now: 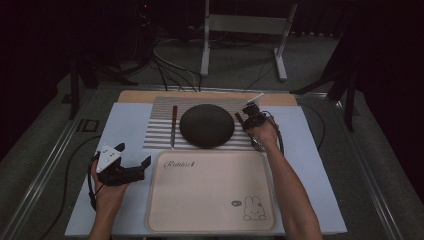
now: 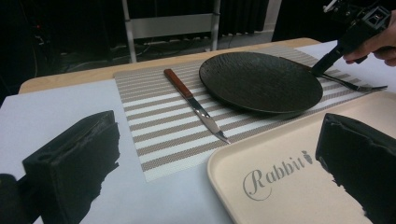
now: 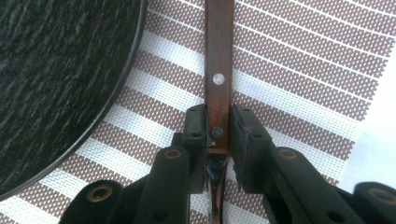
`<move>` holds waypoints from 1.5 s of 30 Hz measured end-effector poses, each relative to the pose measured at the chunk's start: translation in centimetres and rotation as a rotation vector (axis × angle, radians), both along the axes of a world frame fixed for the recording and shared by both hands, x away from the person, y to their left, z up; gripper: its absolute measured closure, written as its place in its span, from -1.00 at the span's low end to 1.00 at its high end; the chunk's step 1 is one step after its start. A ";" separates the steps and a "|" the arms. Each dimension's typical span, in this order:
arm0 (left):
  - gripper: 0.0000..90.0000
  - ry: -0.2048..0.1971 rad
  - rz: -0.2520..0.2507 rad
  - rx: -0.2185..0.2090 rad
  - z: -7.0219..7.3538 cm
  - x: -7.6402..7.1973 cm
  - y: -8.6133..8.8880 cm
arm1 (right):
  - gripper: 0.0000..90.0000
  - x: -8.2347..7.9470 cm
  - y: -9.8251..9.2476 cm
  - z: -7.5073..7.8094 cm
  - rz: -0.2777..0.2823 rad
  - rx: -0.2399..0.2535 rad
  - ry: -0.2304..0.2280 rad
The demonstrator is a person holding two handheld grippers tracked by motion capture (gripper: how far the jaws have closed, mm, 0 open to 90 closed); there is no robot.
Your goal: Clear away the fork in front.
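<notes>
Nearest the high camera sat the beige tray (image 1: 210,192) at the near edge of the surface (image 1: 125,125), with a rabbit drawing in its near right corner and script lettering along its far side. My left tongs (image 1: 131,159) rested just left of the tray, close to the surface's left edge, jaws wide apart with nothing between them; in the left gripper view the two black jaws framed the tray corner (image 2: 289,172). Beyond the tray lay the striped placemat (image 1: 160,127), running to the far edge of the surface. On it sat the dark round plate (image 1: 206,125), about at the mat's middle. Left of the plate lay the knife (image 1: 173,125), wooden handle toward the far edge, blade pointing near, apart from the plate. At the mat's right side, just beside the plate rim, lay the fork (image 2: 355,85), my task item. My right tongs (image 1: 241,119) came down on it there; the right gripper view had the pads clamped on either side of the fork's wooden handle (image 3: 218,93), near its riveted end, where the metal neck started. Fork was flat on the mat, not lifted as far as I could tell.
</notes>
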State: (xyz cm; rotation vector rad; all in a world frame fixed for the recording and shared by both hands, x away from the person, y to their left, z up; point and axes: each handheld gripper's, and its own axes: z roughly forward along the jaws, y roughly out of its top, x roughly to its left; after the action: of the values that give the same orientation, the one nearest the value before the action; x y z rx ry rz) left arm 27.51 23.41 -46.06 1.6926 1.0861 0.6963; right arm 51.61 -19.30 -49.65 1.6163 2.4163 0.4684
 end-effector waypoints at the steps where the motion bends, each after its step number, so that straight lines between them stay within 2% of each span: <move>1: -0.99 0.000 0.000 0.001 0.0 0.0 0.0 | 0.72 0.0 0.1 0.0 0.003 -0.006 0.001; 4: -0.99 0.001 -0.001 0.002 0.0 0.0 -0.1 | 0.73 -0.1 0.4 0.1 0.011 -0.032 -0.004; 8: -0.99 0.001 0.001 0.000 0.0 0.1 0.0 | 0.73 -0.6 0.4 0.1 0.024 -0.039 -0.022; 13: -0.99 0.005 -0.003 0.007 -0.1 0.2 -0.1 | 0.73 -1.6 -0.3 0.5 0.028 0.012 -0.112; 18: -0.99 0.007 -0.005 0.014 -0.2 0.2 -0.4 | 0.74 -2.6 -1.3 1.6 0.036 0.054 -0.214; 28: -0.99 0.006 -0.004 0.015 -0.2 0.2 -0.4 | 0.73 -5.1 -2.7 3.4 0.027 0.165 -0.380; 34: -0.99 0.007 -0.005 0.019 -0.2 0.3 -0.5 | 0.74 -6.6 -3.0 4.2 0.033 0.183 -0.475; 40: -0.99 0.011 -0.006 0.023 -0.3 0.3 -0.6 | 0.74 -7.8 -3.1 5.1 0.057 0.204 -0.534; 45: -0.99 0.013 -0.009 0.026 -0.3 0.3 -0.7 | 0.74 -8.4 -3.1 5.6 0.064 0.214 -0.561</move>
State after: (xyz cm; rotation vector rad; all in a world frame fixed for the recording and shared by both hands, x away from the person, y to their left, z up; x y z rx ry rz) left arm 27.82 22.73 -46.37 1.7249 1.0823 0.6977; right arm 43.19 -22.38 -44.07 1.2542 2.0427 1.0619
